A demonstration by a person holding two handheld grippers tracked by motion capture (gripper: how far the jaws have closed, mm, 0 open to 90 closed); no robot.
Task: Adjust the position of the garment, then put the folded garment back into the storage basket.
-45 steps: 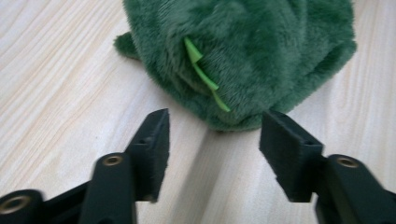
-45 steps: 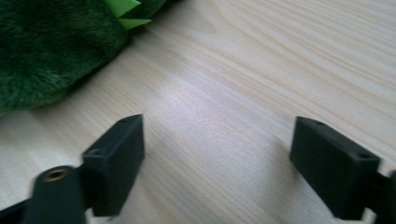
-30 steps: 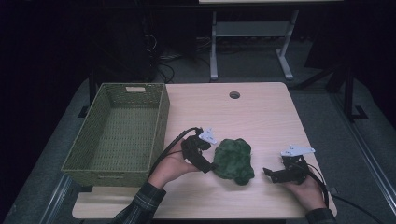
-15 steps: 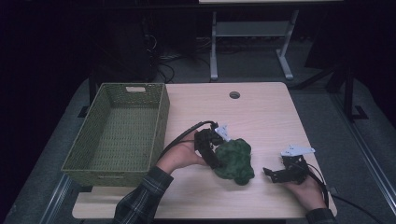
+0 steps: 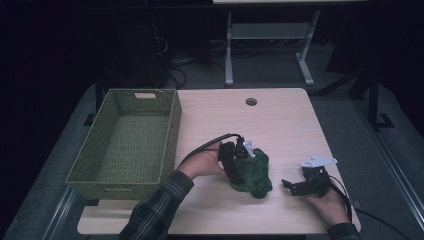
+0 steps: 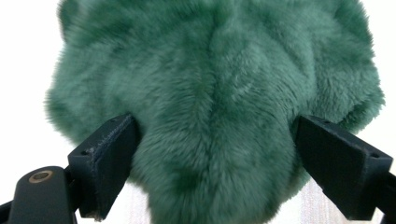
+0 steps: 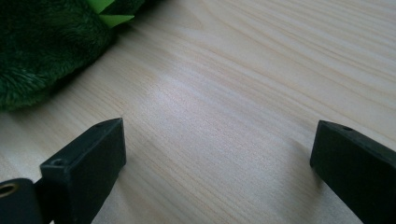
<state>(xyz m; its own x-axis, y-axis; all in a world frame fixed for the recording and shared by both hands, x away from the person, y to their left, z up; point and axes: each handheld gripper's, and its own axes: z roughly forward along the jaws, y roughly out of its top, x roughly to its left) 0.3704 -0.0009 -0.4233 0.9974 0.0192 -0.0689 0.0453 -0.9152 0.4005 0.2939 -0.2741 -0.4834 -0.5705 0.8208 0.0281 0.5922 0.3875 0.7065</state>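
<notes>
A dark green plush toy (image 5: 256,176) lies on the wooden table (image 5: 285,130), near its front. My left gripper (image 5: 241,165) reaches over the toy's left side from above. In the left gripper view its jaws (image 6: 215,128) stand wide, having just been opening, and the toy's fur (image 6: 215,70) bulges between them and brushes both pads. My right gripper (image 5: 290,186) rests low on the table to the toy's right, pointing at it. It is open (image 7: 219,127) over bare wood, with the toy (image 7: 42,46) and a light green felt spike (image 7: 114,18) ahead.
A green woven basket (image 5: 172,130) stands on the table's left side with nothing in it. A round cable hole (image 5: 251,101) sits near the table's far edge. Beyond the table are dark floor, cables and a white desk frame (image 5: 229,55).
My left hand has moved right and down, from beside the toy's left edge to over the toy. The right hand has stayed in place.
</notes>
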